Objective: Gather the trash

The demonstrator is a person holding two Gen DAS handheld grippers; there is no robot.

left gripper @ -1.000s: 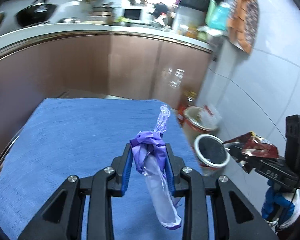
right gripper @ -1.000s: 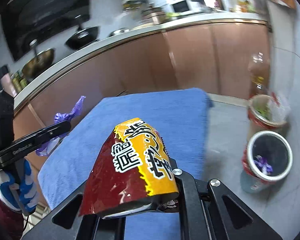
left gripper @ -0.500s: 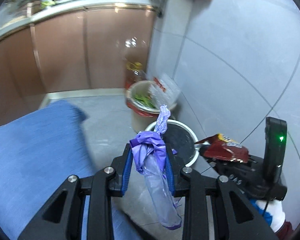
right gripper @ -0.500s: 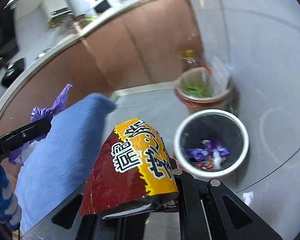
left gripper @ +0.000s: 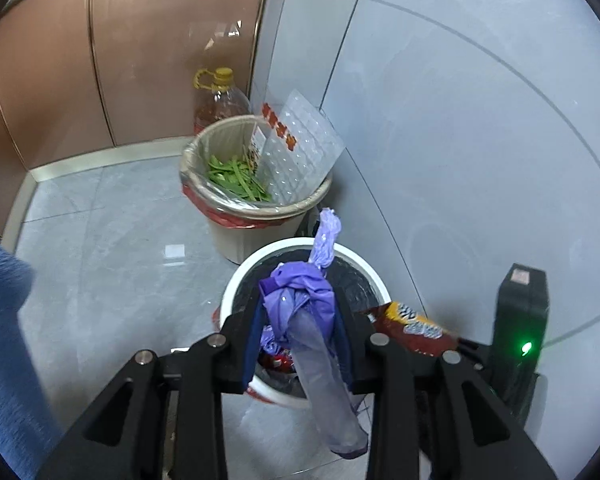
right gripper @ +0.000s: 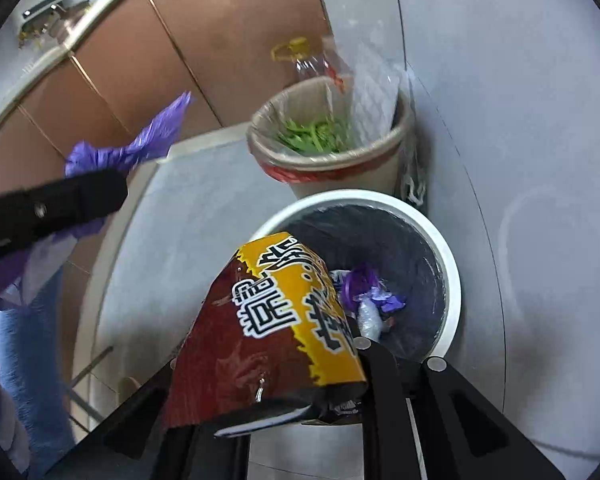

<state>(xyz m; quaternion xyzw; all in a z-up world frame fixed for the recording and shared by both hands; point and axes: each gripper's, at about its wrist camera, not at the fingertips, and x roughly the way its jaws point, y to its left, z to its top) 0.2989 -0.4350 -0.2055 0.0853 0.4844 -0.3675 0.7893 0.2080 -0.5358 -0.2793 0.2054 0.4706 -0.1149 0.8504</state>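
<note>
Centre the left gripper [left gripper: 298, 334], clamped on the purple wrapper [left gripper: 304, 300], above the white bin [left gripper: 236, 280] before release; right gripper [right gripper: 300, 364] pinches the snack bag [right gripper: 268, 320]

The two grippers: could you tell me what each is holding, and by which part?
Left gripper pinches the purple plastic bag near its knot; right gripper clamps the snack wrapper at its lower end.

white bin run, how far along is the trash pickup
Done: purple scraps and wrappers already lie in the white bin. In hand: the left gripper is shut on a purple bag over the bin, and the right gripper is shut on a chip bag at its rim. Left: letting both go.
</note>
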